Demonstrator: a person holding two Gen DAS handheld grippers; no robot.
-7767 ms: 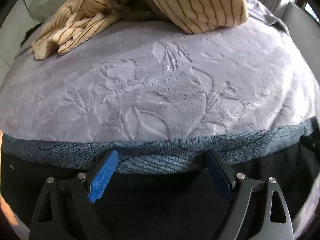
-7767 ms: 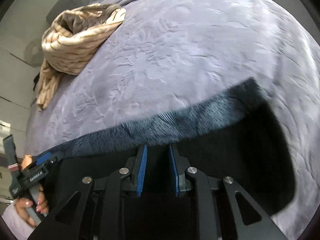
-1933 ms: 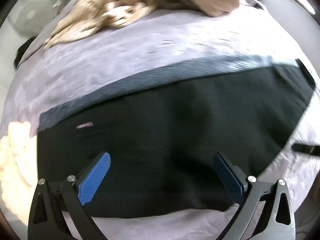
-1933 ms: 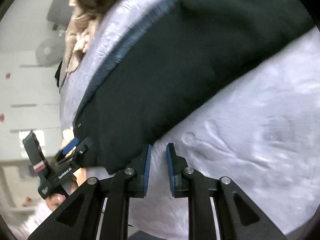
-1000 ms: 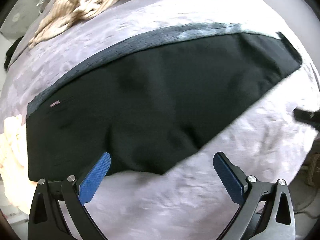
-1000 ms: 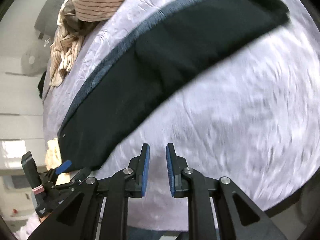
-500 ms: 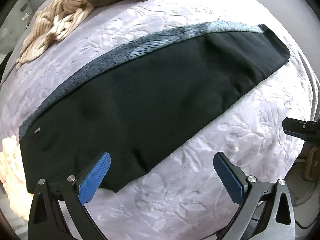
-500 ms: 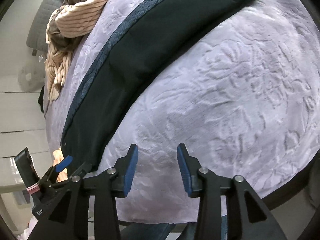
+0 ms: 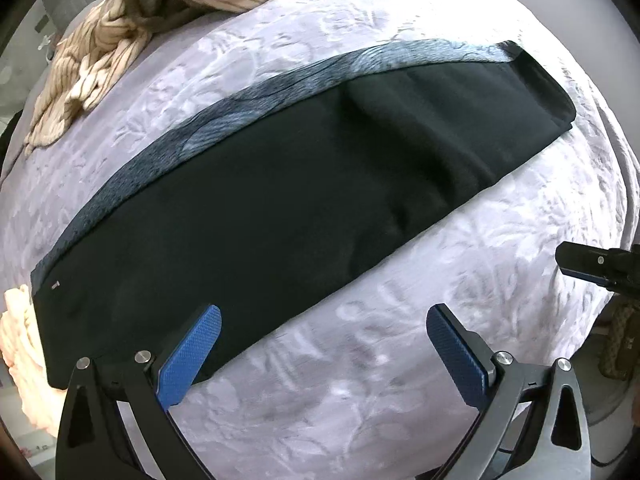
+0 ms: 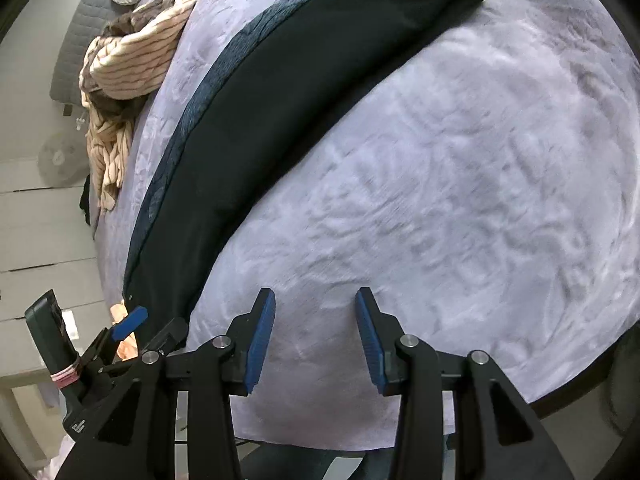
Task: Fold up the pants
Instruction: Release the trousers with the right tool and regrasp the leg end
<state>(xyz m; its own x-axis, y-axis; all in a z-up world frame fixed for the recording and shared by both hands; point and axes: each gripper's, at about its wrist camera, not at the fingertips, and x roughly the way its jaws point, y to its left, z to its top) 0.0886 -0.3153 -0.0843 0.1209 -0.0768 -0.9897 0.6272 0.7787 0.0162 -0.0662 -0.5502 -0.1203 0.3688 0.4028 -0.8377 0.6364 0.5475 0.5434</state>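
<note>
Both fingers of the left gripper [image 9: 323, 356] stand wide apart with nothing between them, their blue pads [image 9: 190, 356] stippled with a fine grid on black angular frames. Ahead of them, running on a slant from beside the left-hand pad up toward the far right, lie the pants [image 9: 280, 208]: a long, flat band of matte black cloth, folded lengthwise, with a few soft creases near its far end. Along the edge farther from the fingers runs a strip of blue-grey fabric [image 9: 224, 128] with a wavy, marbled pattern. The near left corner of the pants sits just under and behind the left-hand pad.

Under everything is a lavender bedspread [image 9: 360, 380], plush, embossed with leaf and flower shapes. Beyond the pants, far from the fingers, a cream garment with thin dark stripes [image 9: 100, 60] is bunched in a ropey heap. A pale peach, fluffy cloth [image 9: 18, 344] shows at the left edge, beside the pants' end.

The right gripper [image 10: 315, 336] has its ribbed blue pads moderately apart and empty, over bare bedspread [image 10: 460, 200]; the pants [image 10: 300, 92] lie ahead and to the left of its fingers, well clear of them. In its view the left gripper [image 10: 132, 328] shows low at the left, at the pants' near end.
</note>
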